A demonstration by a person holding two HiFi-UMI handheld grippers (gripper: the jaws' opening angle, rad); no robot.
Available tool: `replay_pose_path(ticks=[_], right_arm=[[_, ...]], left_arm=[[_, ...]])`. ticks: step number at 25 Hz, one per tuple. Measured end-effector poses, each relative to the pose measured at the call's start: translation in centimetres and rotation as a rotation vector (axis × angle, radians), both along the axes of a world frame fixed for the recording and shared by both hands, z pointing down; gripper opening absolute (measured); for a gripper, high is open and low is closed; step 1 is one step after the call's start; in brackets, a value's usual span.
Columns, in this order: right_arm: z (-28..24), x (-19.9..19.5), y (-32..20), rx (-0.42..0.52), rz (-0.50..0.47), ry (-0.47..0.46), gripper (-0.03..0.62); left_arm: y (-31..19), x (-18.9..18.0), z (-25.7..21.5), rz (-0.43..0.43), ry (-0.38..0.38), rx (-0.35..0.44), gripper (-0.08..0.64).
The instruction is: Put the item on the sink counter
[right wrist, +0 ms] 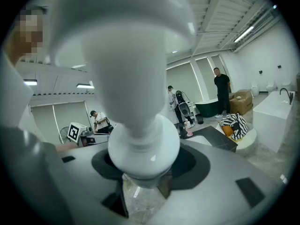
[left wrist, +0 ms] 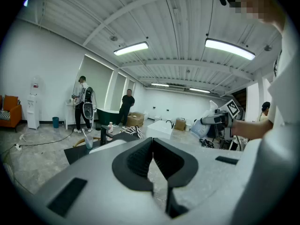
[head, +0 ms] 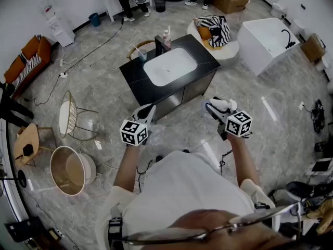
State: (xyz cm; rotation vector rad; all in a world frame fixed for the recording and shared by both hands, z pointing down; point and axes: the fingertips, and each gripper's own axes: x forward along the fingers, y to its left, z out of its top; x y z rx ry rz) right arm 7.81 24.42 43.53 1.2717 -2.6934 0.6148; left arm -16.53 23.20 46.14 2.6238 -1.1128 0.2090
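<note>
Right tongs (head: 210,107) gripping item (head: 222,104), left tongs (head: 150,108) closed

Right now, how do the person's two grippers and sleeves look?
The left gripper and the right gripper have grey bodies, dark around the jaws, and white marker cubes with black squares. The person wears a white short-sleeved shirt.

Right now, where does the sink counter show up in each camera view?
Head view: sink counter, upper centre.
Left gripper view: sink counter, left of centre, low.
Right gripper view: sink counter, right of centre, past the white item.
Shared landmark: striped cloth just beyond it.
</note>
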Motion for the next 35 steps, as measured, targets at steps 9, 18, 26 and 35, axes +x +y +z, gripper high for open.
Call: replay_pose_path(ticks=[9, 18, 26, 35], right_arm=[[0.0, -0.1, -1.0, 0.006, -0.012, 0.001, 0.249], [0.5, 1.1, -2.1, -0.009, -0.025, -0.006, 0.249], [1.1, 3.9, -4.3, -0.006, -0.036, -0.012, 0.249], [1.8, 7.2, -6.6, 0.000, -0.086, -0.013, 0.247]], left_arm=[[-1.1, 0.2, -0.1, -0.003, 0.000, 0.009, 0.005], [-1.8, 1.3, 0.1, -0.016, -0.014, 0.002, 0.005], [-2.9, 3.8, 0.9, -0.049, -0.031, -0.016, 0.005], [-4.2, 7.3, 0.9, -0.102, -0.039, -0.014, 0.005]])
